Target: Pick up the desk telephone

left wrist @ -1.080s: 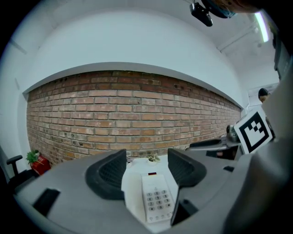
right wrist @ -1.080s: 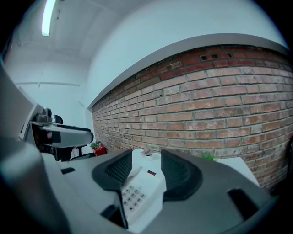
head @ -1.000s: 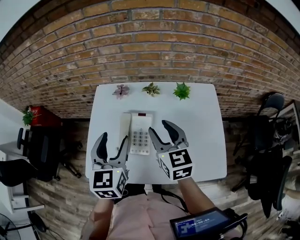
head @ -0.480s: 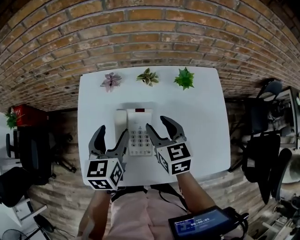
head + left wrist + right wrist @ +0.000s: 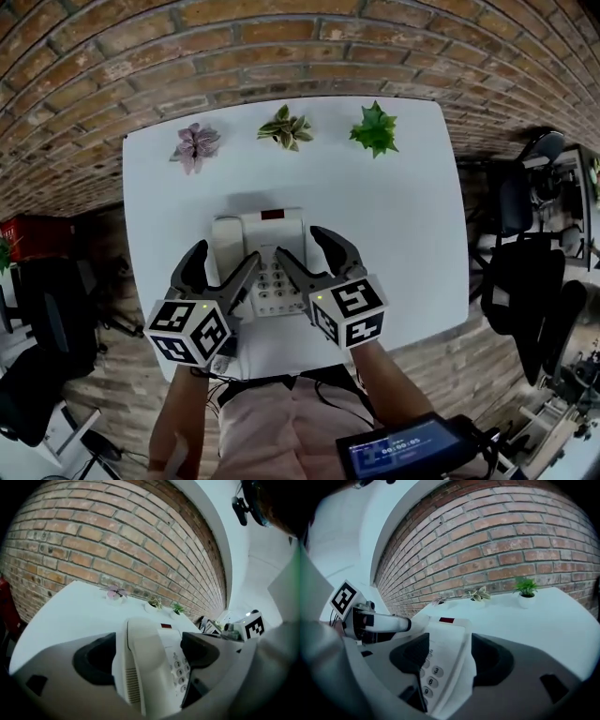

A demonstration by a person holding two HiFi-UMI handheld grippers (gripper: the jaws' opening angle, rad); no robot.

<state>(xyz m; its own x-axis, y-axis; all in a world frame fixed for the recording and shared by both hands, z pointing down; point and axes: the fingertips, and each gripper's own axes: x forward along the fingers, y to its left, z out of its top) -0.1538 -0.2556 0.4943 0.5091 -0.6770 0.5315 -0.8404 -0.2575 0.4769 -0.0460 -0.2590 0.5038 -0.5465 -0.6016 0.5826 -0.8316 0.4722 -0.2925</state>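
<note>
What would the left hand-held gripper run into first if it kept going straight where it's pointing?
Probably the handset of the desk telephone: it lies between the jaws of the left hand-held gripper, which have just been opening and seem clear of it.

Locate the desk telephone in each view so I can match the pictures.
Head view: desk telephone at the centre, on the white table's near half.
Left gripper view: desk telephone low centre, handset side foremost.
Right gripper view: desk telephone low, left of centre, keypad showing.
Shared landmark: green potted plant at the table's far edge.
</note>
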